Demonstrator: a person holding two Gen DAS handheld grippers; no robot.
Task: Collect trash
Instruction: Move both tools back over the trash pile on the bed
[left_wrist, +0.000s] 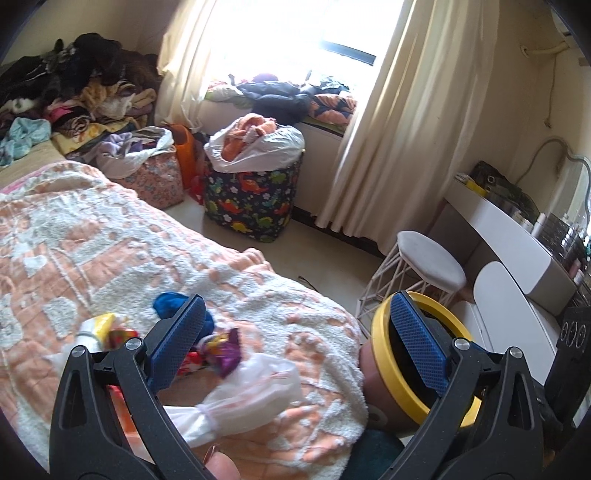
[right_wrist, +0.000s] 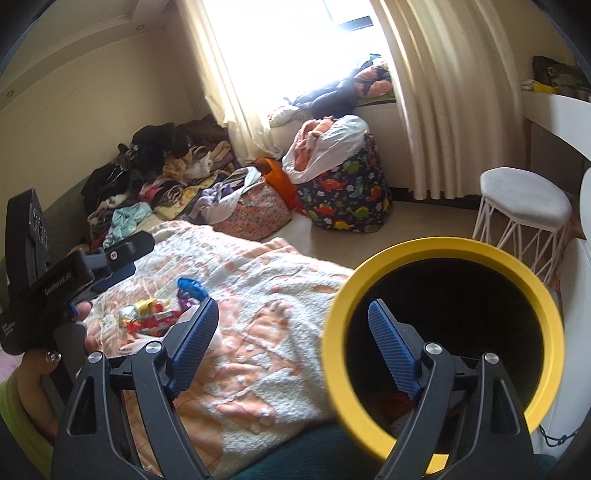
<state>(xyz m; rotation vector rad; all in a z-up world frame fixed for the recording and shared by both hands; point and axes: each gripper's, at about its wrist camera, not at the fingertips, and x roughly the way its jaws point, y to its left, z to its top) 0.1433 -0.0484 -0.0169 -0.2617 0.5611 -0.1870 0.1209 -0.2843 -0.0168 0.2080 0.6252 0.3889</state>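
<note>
Candy wrappers (left_wrist: 225, 350) (right_wrist: 151, 317), a blue scrap (left_wrist: 173, 302) and a knotted white plastic bag (left_wrist: 251, 391) lie on the peach and white blanket (left_wrist: 110, 240). My left gripper (left_wrist: 297, 299) hovers over them, open, with nothing between its pads. It also shows at the left of the right wrist view as the left gripper (right_wrist: 122, 262), held by a hand. A yellow-rimmed bin (right_wrist: 443, 258) (left_wrist: 380, 354) stands at the bed's right edge. My right gripper (right_wrist: 291, 303) is open astride the bin's near rim. Its right finger is in front of the dark mouth and its left finger is outside, and neither pad touches the rim.
A dinosaur-print hamper (left_wrist: 251, 199) and a floral bag (left_wrist: 155, 177) full of laundry stand on the floor by the window. Clothes are piled at the bed's far end (left_wrist: 74, 81). A white wire stool (left_wrist: 417, 273) and a white vanity (left_wrist: 509, 236) are on the right.
</note>
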